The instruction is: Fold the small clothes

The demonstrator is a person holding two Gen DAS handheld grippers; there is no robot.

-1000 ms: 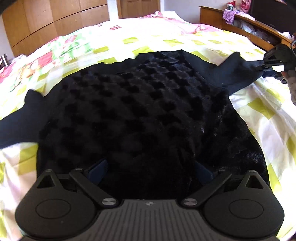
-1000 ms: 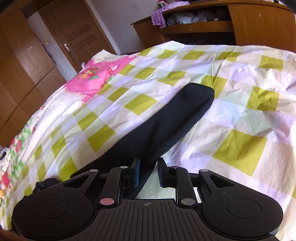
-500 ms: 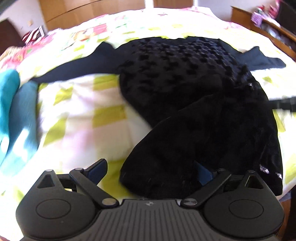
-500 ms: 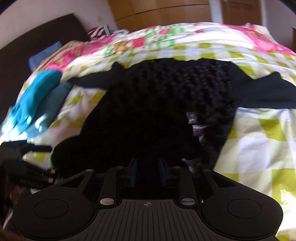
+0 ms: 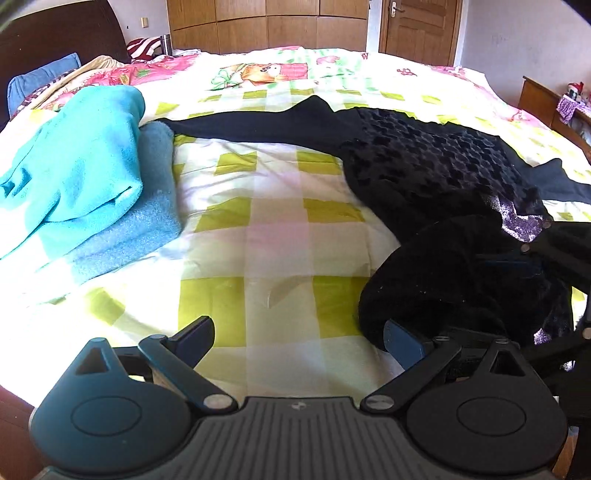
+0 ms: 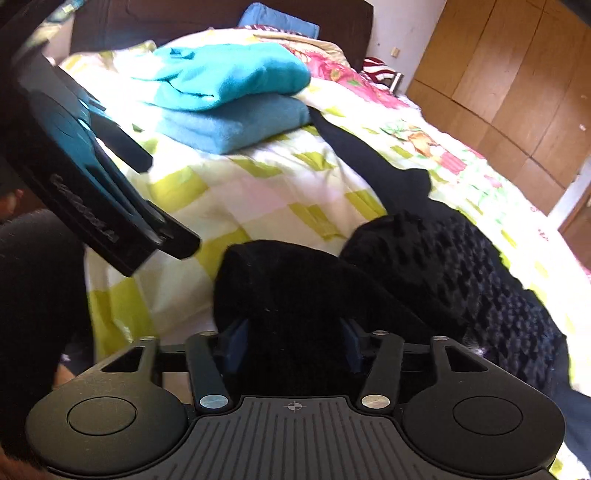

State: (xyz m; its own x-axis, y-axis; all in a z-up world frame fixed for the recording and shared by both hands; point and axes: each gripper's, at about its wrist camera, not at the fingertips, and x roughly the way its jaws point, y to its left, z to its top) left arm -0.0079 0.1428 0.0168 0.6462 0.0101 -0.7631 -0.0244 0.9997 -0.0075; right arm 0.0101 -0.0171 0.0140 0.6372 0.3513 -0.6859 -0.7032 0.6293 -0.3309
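1. Left gripper (image 5: 299,338): jaws spread wide, with nothing between them but bare bedspread. Its right finger (image 5: 400,343) lies at the near edge of the black garment (image 5: 443,192); whether it touches the cloth cannot be told. Its left finger (image 5: 195,334) hangs over a green square of the bedspread (image 5: 277,229), apart from any cloth.
2. Right gripper (image 6: 291,345): jaws parted about halfway, with a thick fold of the black garment (image 6: 424,266) bulging between the two blue pads (image 6: 236,343). The pads sit at either side of the fold; whether they pinch it cannot be told.
3. Left gripper as seen from the right wrist camera (image 6: 140,184): it reaches in from the left, above the bedspread (image 6: 258,192), well clear of the folded hem.
4. Black garment: it lies on the right half of the bed, its near hem turned up and over onto itself in a rounded roll. The body has a bumpy, quilted texture. One plain sleeve (image 5: 258,123) stretches left across the bedspread to the blue stack.
5. Folded blue clothes (image 5: 77,166): two pieces stacked, the brighter one on top, to the left of the black garment.
6. Background: wooden wardrobe (image 5: 266,22) and door (image 5: 417,26) beyond the bed.
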